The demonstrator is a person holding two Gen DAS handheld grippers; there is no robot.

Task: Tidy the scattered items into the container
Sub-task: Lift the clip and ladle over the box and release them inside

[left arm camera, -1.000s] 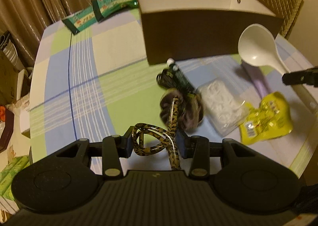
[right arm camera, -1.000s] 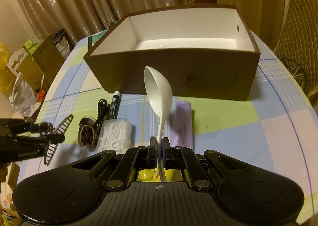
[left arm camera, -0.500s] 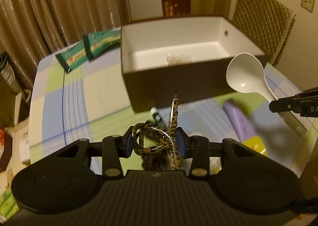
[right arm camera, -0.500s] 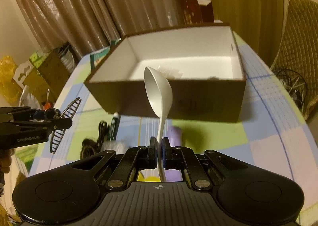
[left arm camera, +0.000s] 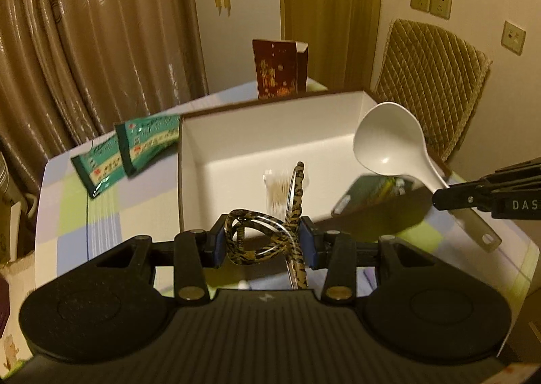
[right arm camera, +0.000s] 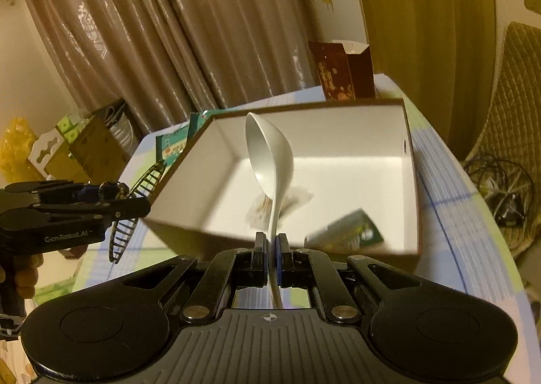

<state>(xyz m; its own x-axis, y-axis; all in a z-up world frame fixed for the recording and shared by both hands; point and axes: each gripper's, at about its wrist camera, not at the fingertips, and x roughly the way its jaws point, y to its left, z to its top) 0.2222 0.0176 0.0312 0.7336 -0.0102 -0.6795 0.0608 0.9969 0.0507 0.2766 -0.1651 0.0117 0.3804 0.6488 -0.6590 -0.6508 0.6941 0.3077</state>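
My left gripper is shut on a leopard-print hair claw clip, held just over the near wall of the brown box. The clip also shows in the right wrist view, beside the box's left corner. My right gripper is shut on the handle of a white ladle; its bowl hangs over the box interior. The ladle also shows in the left wrist view. Inside the box lie a clear packet and a green packet.
Two green sachets lie on the checked tablecloth left of the box. A dark red carton stands behind the box. A quilted chair is at the right, curtains at the back.
Both grippers have risen and moved forward to the box. The clip and ladle now hang at the box opening; the loose items on the table have dropped out of view.
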